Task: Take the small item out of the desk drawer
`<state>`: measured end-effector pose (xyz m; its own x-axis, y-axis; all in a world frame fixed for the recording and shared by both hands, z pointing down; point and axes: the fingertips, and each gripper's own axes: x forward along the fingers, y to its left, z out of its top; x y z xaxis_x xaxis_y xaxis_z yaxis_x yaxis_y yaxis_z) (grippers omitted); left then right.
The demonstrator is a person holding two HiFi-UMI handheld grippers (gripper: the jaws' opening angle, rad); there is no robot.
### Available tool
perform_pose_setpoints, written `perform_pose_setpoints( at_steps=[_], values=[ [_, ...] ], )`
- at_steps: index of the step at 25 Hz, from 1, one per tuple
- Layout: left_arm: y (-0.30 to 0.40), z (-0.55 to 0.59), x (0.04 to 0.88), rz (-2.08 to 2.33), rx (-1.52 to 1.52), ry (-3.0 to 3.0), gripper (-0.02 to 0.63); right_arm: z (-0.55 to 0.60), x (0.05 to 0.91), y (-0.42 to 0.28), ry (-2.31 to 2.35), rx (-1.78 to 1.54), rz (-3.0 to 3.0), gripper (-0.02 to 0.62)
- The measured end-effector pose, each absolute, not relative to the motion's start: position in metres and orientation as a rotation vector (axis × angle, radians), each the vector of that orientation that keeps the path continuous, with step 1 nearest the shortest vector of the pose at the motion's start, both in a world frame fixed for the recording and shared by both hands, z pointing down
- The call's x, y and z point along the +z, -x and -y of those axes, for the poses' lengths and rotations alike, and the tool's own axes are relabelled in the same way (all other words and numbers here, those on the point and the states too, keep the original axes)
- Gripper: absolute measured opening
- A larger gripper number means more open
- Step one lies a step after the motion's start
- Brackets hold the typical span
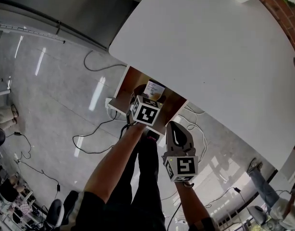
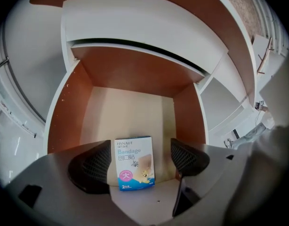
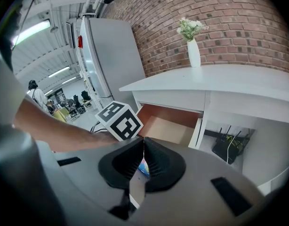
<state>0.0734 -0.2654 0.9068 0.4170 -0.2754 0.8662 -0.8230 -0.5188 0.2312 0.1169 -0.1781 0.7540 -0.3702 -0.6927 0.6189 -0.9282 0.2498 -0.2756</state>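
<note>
The white desk (image 1: 210, 57) has its brown-lined drawer (image 1: 122, 89) pulled out. On the drawer floor (image 2: 130, 107) lies a small white-and-blue bandage box (image 2: 133, 163), also visible from above as a pale box (image 1: 153, 89). My left gripper (image 2: 140, 159) reaches down into the drawer with its jaws wide open, one on each side of the box, and the pads stand clear of it. My right gripper (image 1: 174, 128) hovers just outside the drawer front, jaws shut with nothing clearly held. From the right gripper view (image 3: 144, 145), the left gripper's marker cube (image 3: 119, 120) sits before the open drawer (image 3: 170, 126).
A white vase (image 3: 193, 51) with flowers stands on the desk against a brick wall. A black router (image 3: 229, 147) with cables sits under the desk. Cables (image 1: 97, 138) trail over the glossy floor at the left. A grey refrigerator (image 3: 109, 60) stands beyond the desk.
</note>
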Motion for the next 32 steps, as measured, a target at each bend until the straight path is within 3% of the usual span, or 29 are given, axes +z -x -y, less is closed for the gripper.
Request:
perform_pose_setpoints(
  at_steps=[16,32],
  values=[
    [-0.074,0.263,0.974,0.922,1.184,-1.86,0.437,0.16,0.788,-0.122,-1.451,0.926,2.123,0.025],
    [-0.073,0.258,0.995,0.987,1.239,-1.817,0.44,0.148,0.8,-0.129,-1.406,0.95,2.058,0.025]
  ],
)
